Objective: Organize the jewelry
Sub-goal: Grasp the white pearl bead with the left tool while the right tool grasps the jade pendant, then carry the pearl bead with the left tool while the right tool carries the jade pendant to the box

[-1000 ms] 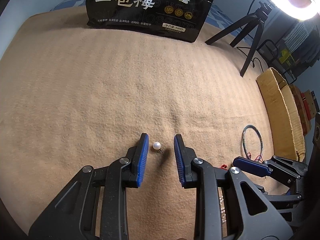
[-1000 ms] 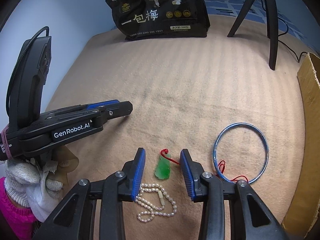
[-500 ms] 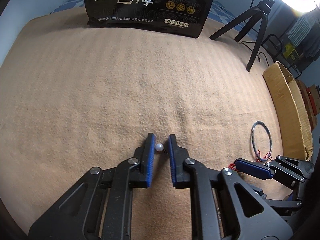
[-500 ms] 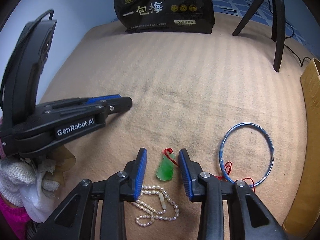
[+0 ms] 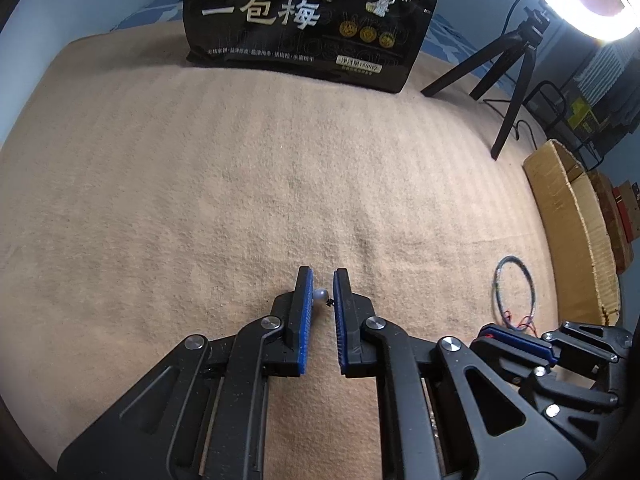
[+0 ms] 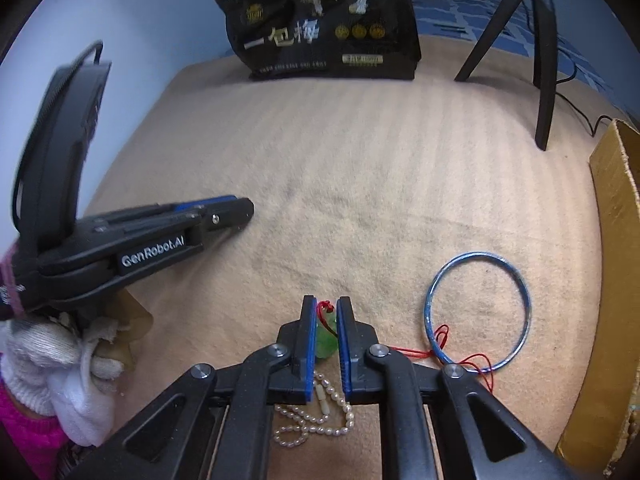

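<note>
Both claws just pinched shut: left claw [image 5: 323, 289] now grips the pearl earring [image 5: 320, 294], right claw [image 6: 326, 320] clamps the green pendant [image 6: 326, 340] (red cord attached). Both pieces are low over the tan blanket [image 5: 200, 200], probably ready to lift.

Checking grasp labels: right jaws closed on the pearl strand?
No, the right gripper pinches the green pendant; the pearl strand lies loose below it.
</note>
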`<state>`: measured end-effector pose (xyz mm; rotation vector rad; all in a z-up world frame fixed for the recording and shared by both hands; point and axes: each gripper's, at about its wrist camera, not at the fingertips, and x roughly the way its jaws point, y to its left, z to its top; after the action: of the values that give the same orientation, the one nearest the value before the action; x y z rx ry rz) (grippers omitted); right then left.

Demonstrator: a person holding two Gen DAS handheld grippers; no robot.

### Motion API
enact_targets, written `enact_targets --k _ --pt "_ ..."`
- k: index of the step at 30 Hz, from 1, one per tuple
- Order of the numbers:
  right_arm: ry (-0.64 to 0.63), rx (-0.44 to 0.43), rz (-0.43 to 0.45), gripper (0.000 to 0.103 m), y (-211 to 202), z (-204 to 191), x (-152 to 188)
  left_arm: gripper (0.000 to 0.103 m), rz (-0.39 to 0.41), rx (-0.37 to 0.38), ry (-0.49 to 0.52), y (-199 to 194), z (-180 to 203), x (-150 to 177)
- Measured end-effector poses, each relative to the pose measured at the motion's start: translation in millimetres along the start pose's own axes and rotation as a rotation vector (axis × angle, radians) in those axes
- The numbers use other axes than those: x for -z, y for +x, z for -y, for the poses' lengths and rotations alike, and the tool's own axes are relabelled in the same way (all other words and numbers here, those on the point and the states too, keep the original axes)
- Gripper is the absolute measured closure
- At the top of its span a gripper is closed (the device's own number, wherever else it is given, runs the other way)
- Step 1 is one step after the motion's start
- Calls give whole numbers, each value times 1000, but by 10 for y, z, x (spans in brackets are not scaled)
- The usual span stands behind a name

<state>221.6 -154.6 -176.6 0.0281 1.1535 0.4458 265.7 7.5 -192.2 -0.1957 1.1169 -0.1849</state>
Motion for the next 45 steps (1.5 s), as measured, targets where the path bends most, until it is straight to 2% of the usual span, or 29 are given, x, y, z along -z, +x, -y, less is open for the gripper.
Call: enact_targets --k 14,26,45 --pt "52 -41 118 96 -562 87 49 94 56 38 14 -373 121 -2" --pt "91 -52 219 96 -1009 170 71 94 105 110 33 -737 352 0" --pt "131 5 364 96 -1783 549 217 94 141 213 145 -1060 1098 149"
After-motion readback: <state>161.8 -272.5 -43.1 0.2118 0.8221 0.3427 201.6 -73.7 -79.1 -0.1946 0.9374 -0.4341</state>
